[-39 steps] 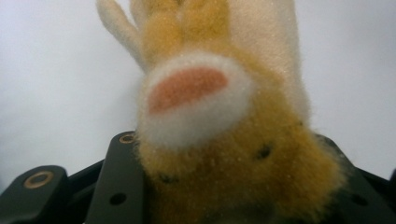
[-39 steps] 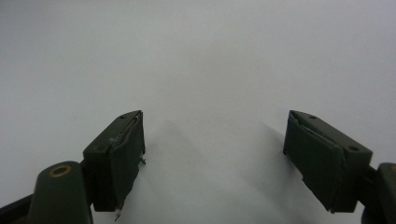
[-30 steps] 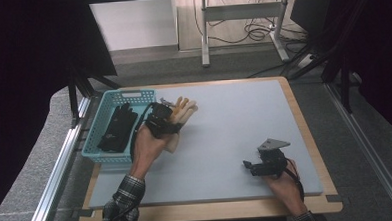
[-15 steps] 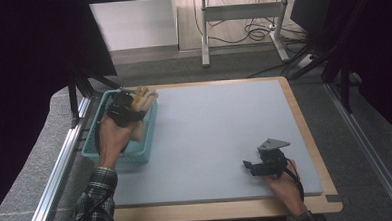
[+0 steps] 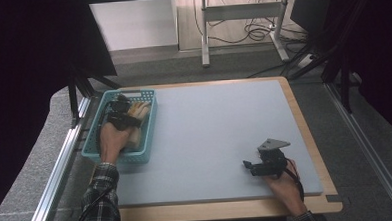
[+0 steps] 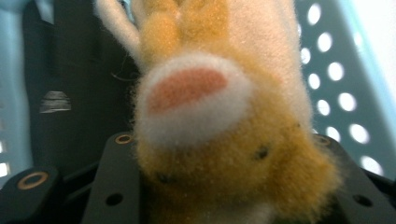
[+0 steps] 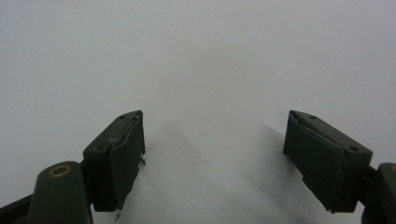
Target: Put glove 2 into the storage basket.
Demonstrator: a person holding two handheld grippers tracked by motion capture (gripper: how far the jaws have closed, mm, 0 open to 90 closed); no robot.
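**Left tongs hold plush toy over basket**

My left tongs (image 5: 120,113) are pinching the orange and cream plush toy (image 6: 219,116) inside the teal basket (image 5: 149,123) at the table's (image 5: 225,129) left edge. A black object (image 6: 70,93) lies in the basket beside the toy. My right tongs (image 7: 215,161) rest spread apart on the bare grey table surface, near its front right corner.

Even overhead light brightens the grey table (image 5: 220,134) while the surroundings fall into darkness. The plush toy (image 6: 219,116) blurs at close range; soft shadows trail the right gripper (image 7: 212,158) jaws.
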